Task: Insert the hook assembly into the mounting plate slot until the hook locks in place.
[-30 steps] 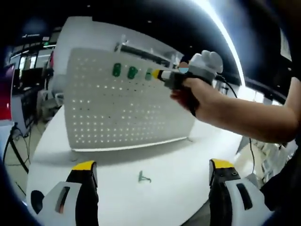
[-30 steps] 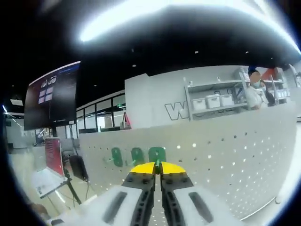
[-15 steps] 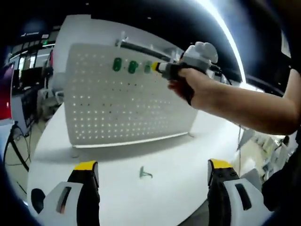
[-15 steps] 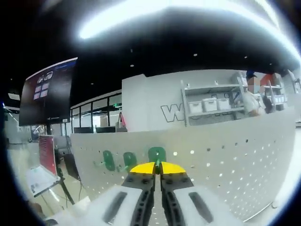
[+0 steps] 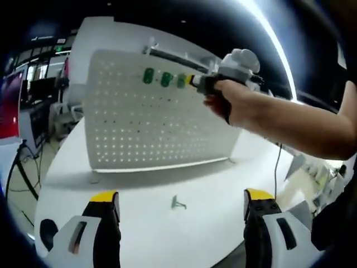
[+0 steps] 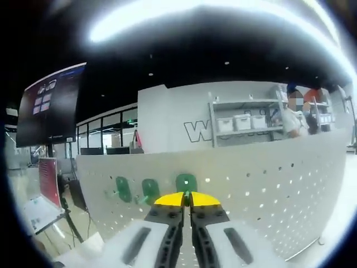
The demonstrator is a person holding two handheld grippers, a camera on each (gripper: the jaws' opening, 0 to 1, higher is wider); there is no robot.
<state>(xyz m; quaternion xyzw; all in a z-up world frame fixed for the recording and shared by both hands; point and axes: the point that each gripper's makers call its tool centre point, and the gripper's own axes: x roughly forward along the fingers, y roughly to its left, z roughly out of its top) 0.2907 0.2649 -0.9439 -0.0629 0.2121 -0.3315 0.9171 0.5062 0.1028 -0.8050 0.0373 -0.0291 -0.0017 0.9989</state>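
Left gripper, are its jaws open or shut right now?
Open. The left gripper has its two yellow-tipped jaws standing wide apart, with bare white table and a small green hook between them.

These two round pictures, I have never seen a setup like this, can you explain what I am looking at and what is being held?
A person holds a hand-held gripper in each hand, and each carries a fisheye camera looking along its own jaws.

In the left gripper view, the left gripper hangs over a white table, jaws wide apart and empty. A small green hook lies loose on the table. Behind it stands a white pegboard with green hooks along its top row. The person's hand brings the right gripper up to that row.

In the right gripper view, its yellow-tipped jaws are closed on a green hook assembly, right at the pegboard.
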